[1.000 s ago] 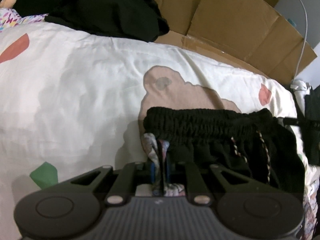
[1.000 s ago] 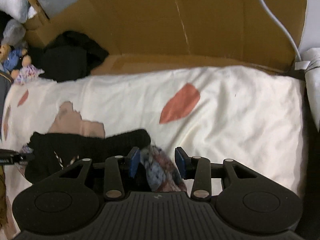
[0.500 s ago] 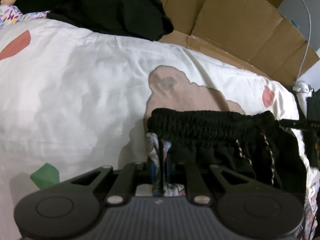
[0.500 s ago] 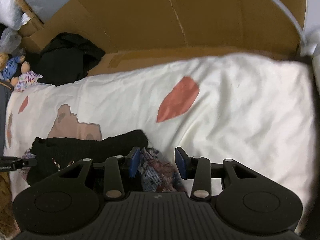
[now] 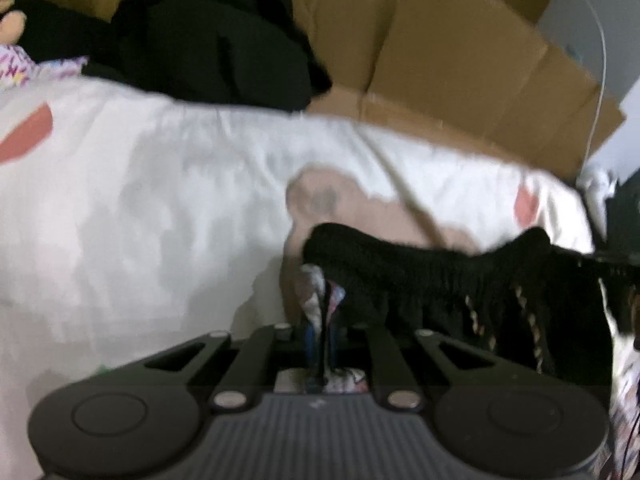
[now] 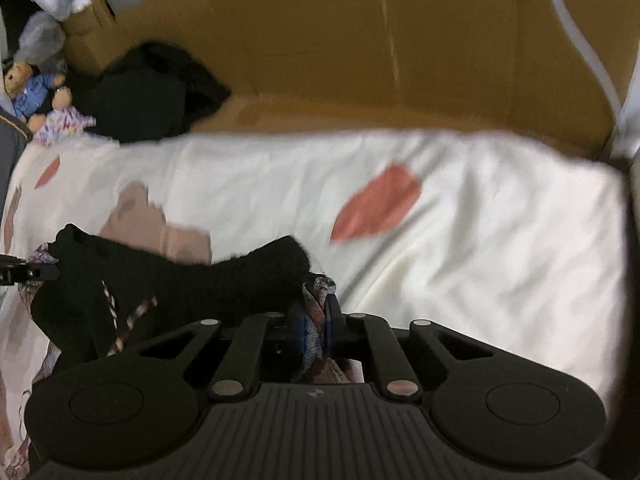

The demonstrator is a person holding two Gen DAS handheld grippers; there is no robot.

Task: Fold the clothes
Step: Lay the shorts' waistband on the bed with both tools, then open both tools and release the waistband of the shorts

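Observation:
A pair of shorts with a black elastic waistband (image 5: 420,268) and a striped drawstring (image 5: 528,320) hangs stretched between my two grippers over the bed. My left gripper (image 5: 320,320) is shut on the patterned cloth (image 5: 314,292) at the waistband's left end. The right gripper (image 6: 316,320) has its jaws closing, and the blue pads press on the patterned cloth (image 6: 318,292) at the other end of the waistband (image 6: 240,276). The band sags in the middle. In the right wrist view the left gripper's tip (image 6: 28,272) shows at the far left edge.
The white bed sheet (image 6: 480,240) has a bear print and red patches. Brown cardboard (image 6: 360,40) stands along the far side. A heap of black clothes (image 5: 212,48) lies at the back, with stuffed toys (image 6: 32,88) beside it. A white cable (image 5: 600,60) hangs at the right.
The right gripper's jaws have come together on the patterned cloth that lay between them. The waistband's ends have risen off the sheet and its middle now sags.

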